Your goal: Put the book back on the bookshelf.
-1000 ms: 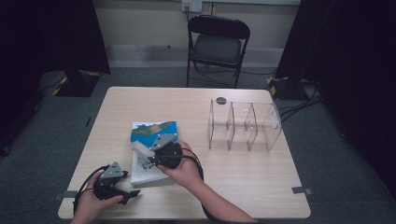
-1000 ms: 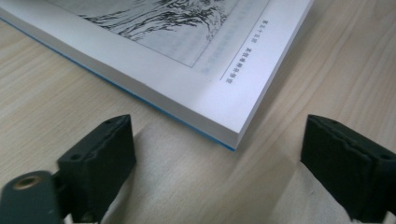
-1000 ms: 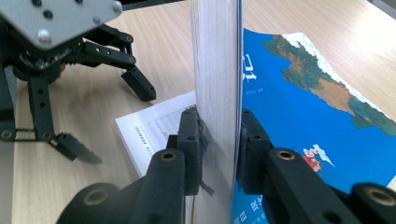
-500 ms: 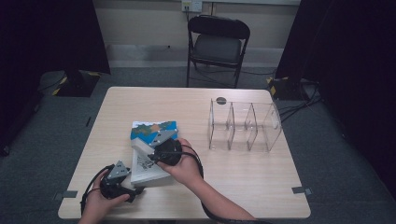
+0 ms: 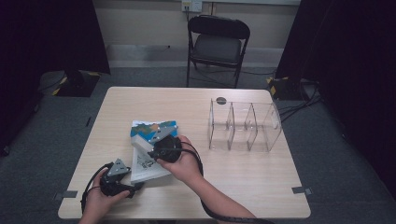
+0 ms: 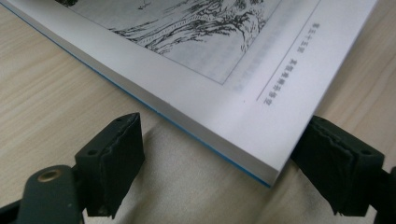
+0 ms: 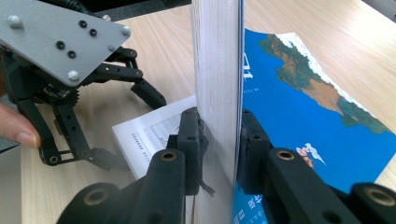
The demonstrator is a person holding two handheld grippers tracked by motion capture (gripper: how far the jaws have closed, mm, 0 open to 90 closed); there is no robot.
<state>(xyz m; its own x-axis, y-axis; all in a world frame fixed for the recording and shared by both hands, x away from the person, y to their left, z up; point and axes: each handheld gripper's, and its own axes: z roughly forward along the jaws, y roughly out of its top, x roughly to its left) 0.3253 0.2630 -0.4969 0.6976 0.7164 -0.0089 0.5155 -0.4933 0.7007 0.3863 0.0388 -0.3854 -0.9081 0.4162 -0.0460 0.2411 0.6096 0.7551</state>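
The book [image 5: 148,148] lies left of middle on the counter [image 5: 243,177]. The right claw [image 7: 219,135] is clamped on a lifted sheaf of pages. The left claw [image 6: 224,163], jaws apart and just closing, straddles the near corner untouched; best to pinch squarely.

The left gripper [image 5: 135,186] jaws have just been closing, with the near corner of the open book [image 5: 147,165] between them. The pads stand apart from the pages.
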